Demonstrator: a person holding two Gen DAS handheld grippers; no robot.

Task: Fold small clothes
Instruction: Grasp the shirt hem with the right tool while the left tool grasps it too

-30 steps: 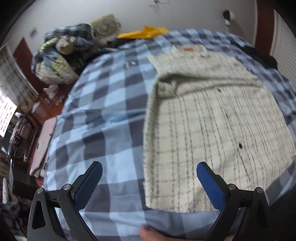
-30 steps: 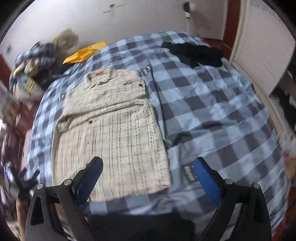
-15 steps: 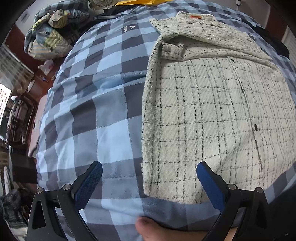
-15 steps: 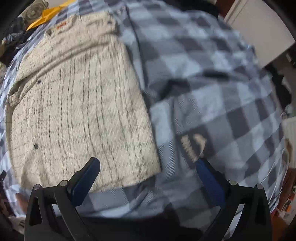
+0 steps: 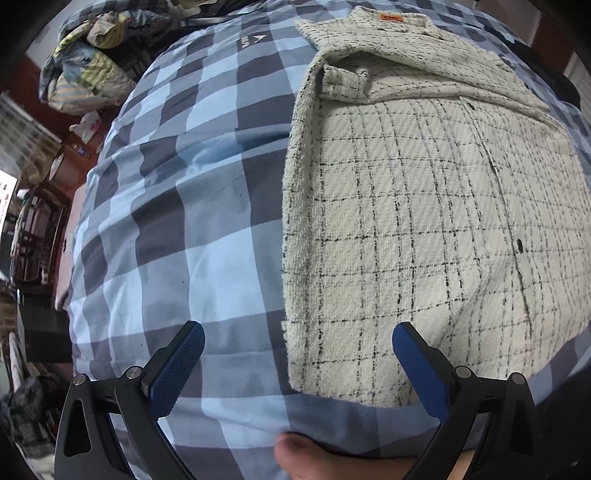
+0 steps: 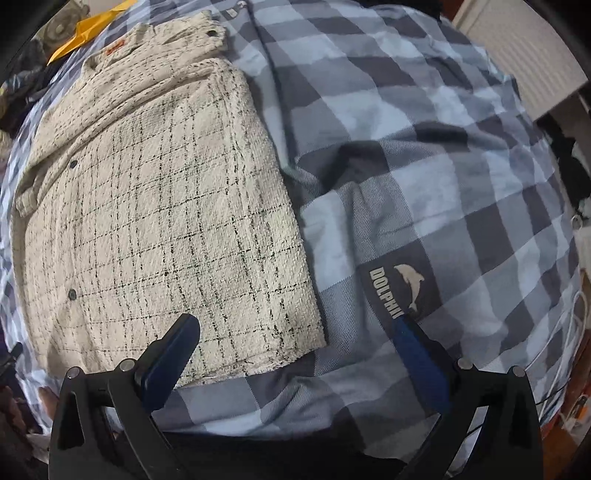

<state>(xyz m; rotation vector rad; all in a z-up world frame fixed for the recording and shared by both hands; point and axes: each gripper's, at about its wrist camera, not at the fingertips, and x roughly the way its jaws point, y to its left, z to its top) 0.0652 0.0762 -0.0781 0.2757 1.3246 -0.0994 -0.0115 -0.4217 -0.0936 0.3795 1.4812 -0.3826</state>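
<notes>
Both wide-open, empty grippers [image 5: 295, 354] [image 6: 295, 347] now closer over jacket [image 5: 424, 221], laundry pile [image 5: 85, 74] beyond.

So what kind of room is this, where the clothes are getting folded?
Most likely a bedroom. The cream checked jacket lies flat on a bed covered in a blue plaid duvet, and a heap of bedding or clothes is piled at the far corner beside the wall.

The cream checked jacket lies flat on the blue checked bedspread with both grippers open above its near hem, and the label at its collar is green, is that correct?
Not quite: the label at the collar is orange, as the left wrist view shows. The rest holds: the cream checked jacket lies flat on the blue checked bedspread, with the left gripper and right gripper open above its near hem.
</notes>
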